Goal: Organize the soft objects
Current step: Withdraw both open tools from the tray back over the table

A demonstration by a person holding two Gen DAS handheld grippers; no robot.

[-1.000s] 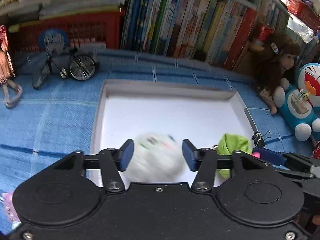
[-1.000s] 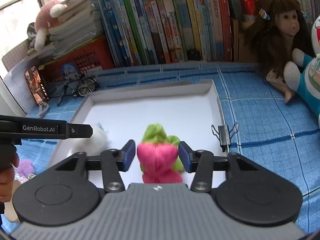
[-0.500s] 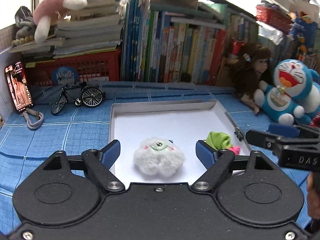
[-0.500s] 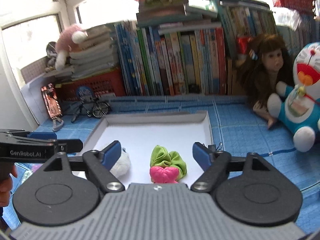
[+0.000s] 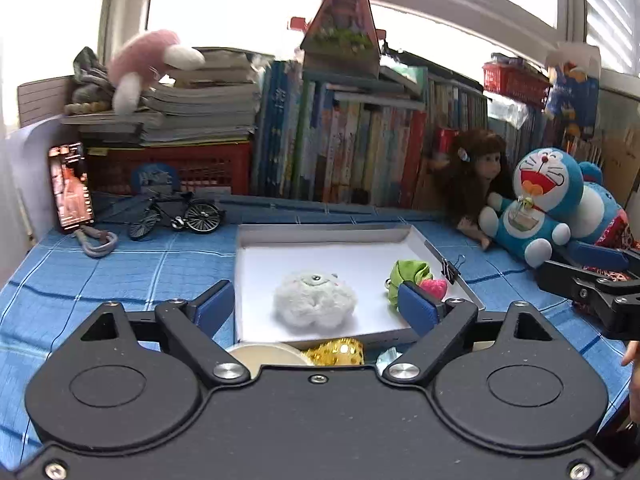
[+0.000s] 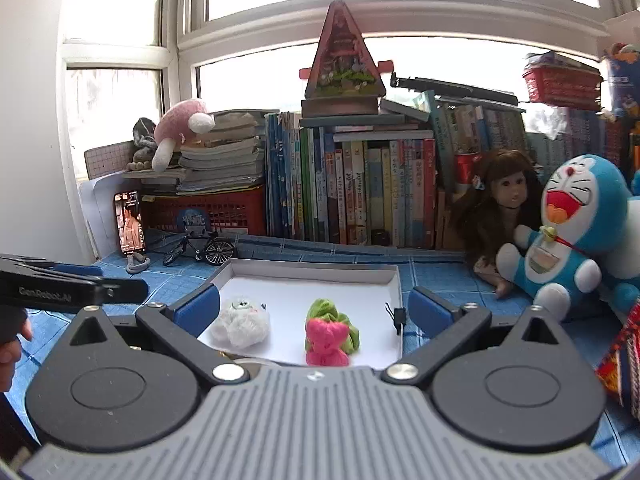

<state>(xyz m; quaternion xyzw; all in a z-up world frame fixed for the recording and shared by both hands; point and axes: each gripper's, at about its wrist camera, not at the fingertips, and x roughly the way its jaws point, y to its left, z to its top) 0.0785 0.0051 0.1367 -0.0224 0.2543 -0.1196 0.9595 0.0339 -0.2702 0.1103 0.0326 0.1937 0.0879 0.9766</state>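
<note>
Blue checked cloth (image 5: pixel 120 276) covers the desk where a white tray (image 5: pixel 320 236) holds a fluffy white toy (image 5: pixel 314 300) at centre and a green-and-pink toy (image 6: pixel 330 330) at 3 o'clock, bare floor between. Left tool (image 5: pixel 316 306) and right tool (image 6: pixel 316 310), jaws just opened wide, grip nothing. Books (image 6: pixel 360 188) line 12 o'clock.

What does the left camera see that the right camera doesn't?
Only the left wrist view shows a shiny gold thing and a cream round thing just in front of the white tray. Only the right wrist view shows the pink toy's whole front. Both show the fluffy white toy and green toy lying in the tray, free of any jaws.
</note>
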